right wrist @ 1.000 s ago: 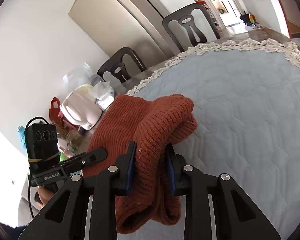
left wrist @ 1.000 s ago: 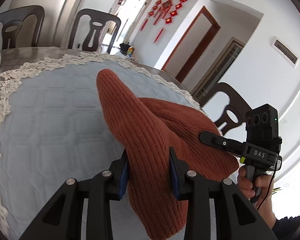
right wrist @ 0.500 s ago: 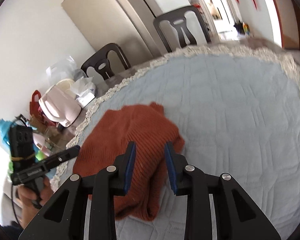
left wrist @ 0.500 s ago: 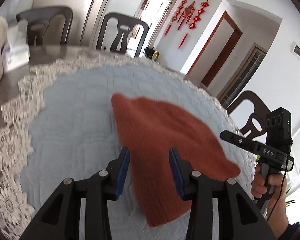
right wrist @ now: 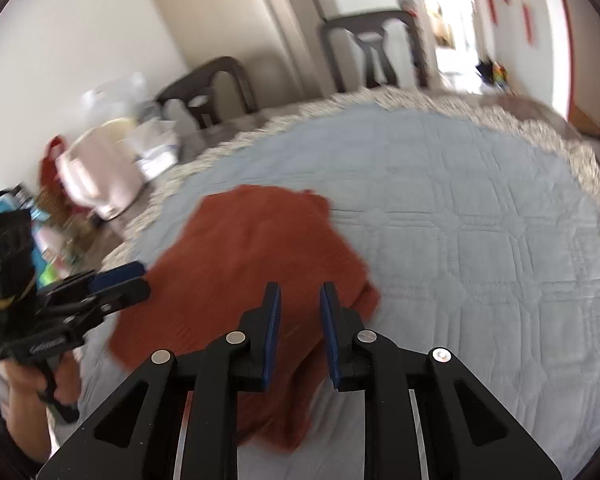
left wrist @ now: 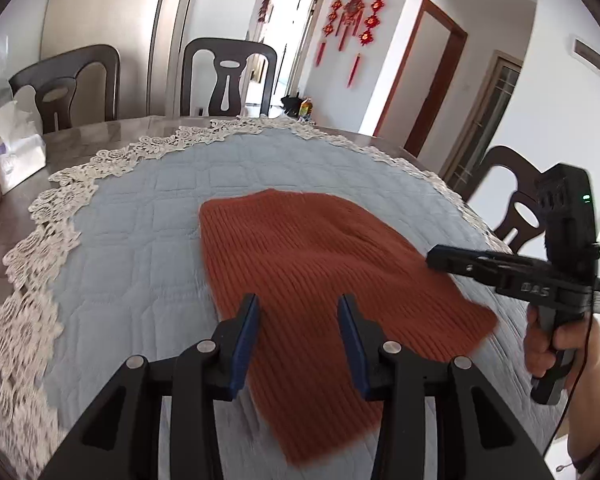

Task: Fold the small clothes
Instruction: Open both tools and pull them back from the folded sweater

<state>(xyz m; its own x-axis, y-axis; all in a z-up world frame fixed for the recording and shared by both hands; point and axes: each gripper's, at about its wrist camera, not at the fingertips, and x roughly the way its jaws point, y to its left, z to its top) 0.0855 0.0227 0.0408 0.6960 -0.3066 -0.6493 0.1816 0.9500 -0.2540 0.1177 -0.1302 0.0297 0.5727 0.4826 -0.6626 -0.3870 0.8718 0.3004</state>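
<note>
A rust-orange knitted garment (left wrist: 324, 280) lies flat on the blue quilted table cover (left wrist: 140, 232); it also shows in the right wrist view (right wrist: 252, 256). My left gripper (left wrist: 298, 312) is open and empty, raised above the garment's near part. My right gripper (right wrist: 299, 300) is open and empty, above the garment's right edge. In the left wrist view the right gripper (left wrist: 436, 258) shows at the garment's right side. In the right wrist view the left gripper (right wrist: 136, 274) shows at the garment's left side.
The cover has a white lace border (left wrist: 40, 232). Dark chairs (left wrist: 228, 76) stand around the table. A tissue pack (left wrist: 16, 152) and other clutter (right wrist: 100, 168) sit at the table's left end. The right wrist view is motion-blurred.
Both grippers let go of the garment and rose away. The garment, held up bunched a second ago, now lies flat on the cover.
</note>
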